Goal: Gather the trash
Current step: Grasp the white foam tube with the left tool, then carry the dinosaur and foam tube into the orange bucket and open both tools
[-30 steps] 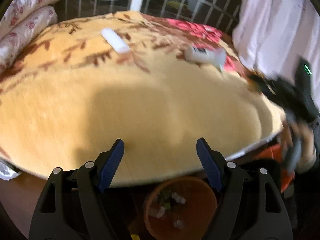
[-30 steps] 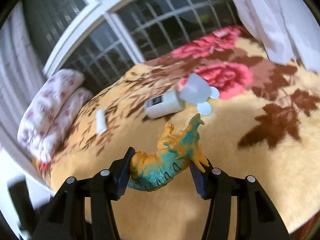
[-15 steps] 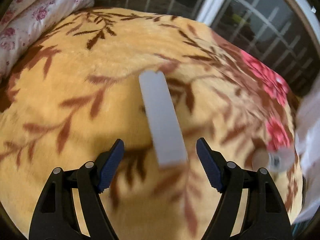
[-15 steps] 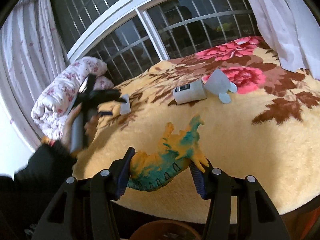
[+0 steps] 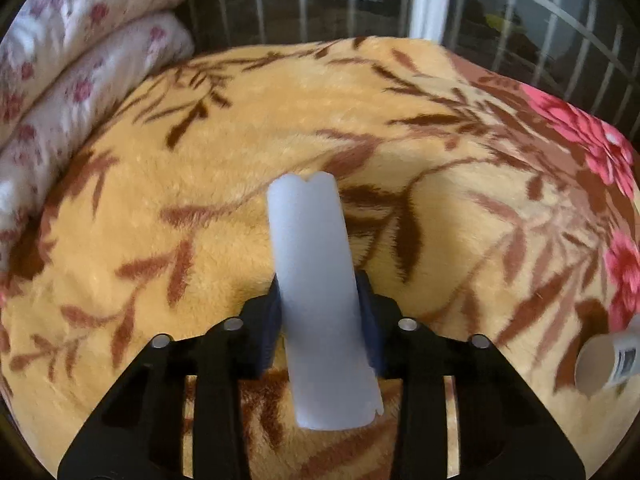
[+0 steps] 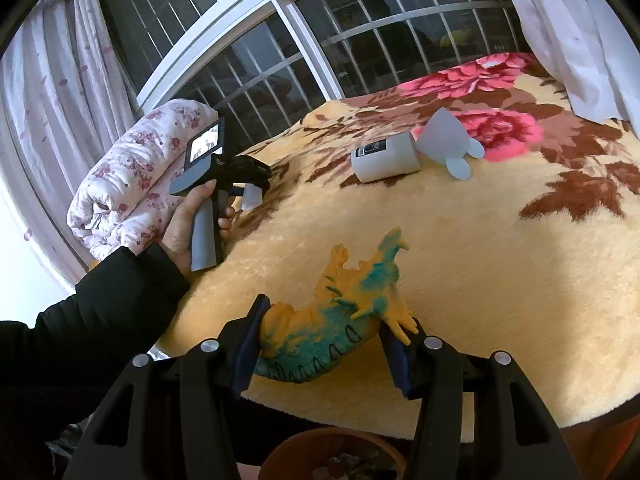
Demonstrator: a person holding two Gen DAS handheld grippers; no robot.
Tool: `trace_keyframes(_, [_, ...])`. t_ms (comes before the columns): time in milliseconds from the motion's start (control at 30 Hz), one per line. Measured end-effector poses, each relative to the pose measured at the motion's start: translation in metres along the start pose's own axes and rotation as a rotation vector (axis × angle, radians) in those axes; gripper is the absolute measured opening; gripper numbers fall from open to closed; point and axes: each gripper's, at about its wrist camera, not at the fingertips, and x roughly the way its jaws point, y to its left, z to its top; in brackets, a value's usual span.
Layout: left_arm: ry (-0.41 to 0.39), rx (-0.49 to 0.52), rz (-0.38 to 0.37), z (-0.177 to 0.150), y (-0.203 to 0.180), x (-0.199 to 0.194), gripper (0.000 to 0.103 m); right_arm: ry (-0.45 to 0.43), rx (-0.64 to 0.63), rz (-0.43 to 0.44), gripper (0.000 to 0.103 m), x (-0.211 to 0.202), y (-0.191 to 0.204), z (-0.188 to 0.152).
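Observation:
My left gripper point(image 5: 320, 300) is shut on a long white foam strip point(image 5: 316, 280) over the yellow floral blanket point(image 5: 240, 140). The right wrist view shows that gripper point(image 6: 256, 178) at the bed's left side, with the strip point(image 6: 252, 196) hanging from it. My right gripper point(image 6: 328, 328) is shut on an orange and teal toy dinosaur point(image 6: 340, 312), held above the bed's near edge. A white cylinder container point(image 6: 386, 156) lies on its side mid-bed and also shows in the left wrist view point(image 5: 608, 364). A pale blue cone-shaped piece point(image 6: 448, 140) lies beside it.
A rolled floral quilt point(image 6: 132, 184) lies at the bed's left end against the barred window point(image 6: 360, 40). A white curtain point(image 6: 568, 32) hangs at the right. A brown round bin point(image 6: 332, 456) with bits inside stands on the floor below the bed's near edge.
My left gripper moved from the bed's edge onto the white strip and closed on it. My right gripper pulled back toward the bed's near edge with the dinosaur still in it.

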Motion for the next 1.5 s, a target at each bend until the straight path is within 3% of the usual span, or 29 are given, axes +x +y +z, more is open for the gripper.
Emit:
trace_keyframes(167, [-0.03, 0.032, -0.027, -0.014, 0.0, -0.022, 0.025, -0.001, -0.013, -0.009, 0.053, -0.008, 0.008, -0.004])
trace_keyframes(333, [-0.099, 0.102, -0.074, -0.043, -0.006, -0.069, 0.025, -0.002, -0.029, -0.027, 0.053, -0.019, 0.019, -0.009])
trace_keyframes(500, [-0.133, 0.179, -0.167, -0.094, -0.005, -0.128, 0.025, 0.003, -0.064, -0.037, 0.053, -0.031, 0.035, -0.022])
trace_keyframes(800, [-0.129, 0.268, -0.281, -0.189, 0.007, -0.191, 0.025, 0.06, -0.137, -0.057, 0.053, -0.05, 0.055, -0.063])
trace_keyframes(1000, [-0.036, 0.354, -0.368, -0.265, 0.017, -0.206, 0.025, 0.134, -0.208, -0.064, 0.053, -0.058, 0.062, -0.098])
trace_keyframes(1133, [0.047, 0.448, -0.393, -0.313, 0.016, -0.192, 0.025, 0.208, -0.212, -0.059, 0.053, -0.057, 0.057, -0.122])
trace_keyframes(1333, [0.272, 0.465, -0.443, -0.353, 0.014, -0.141, 0.025, 0.338, -0.203, -0.101, 0.053, -0.031, 0.042, -0.148])
trace_keyframes(1500, [0.472, 0.465, -0.394, -0.376, 0.001, -0.083, 0.025, 0.517, -0.227, -0.143, 0.053, 0.014, 0.028, -0.178])
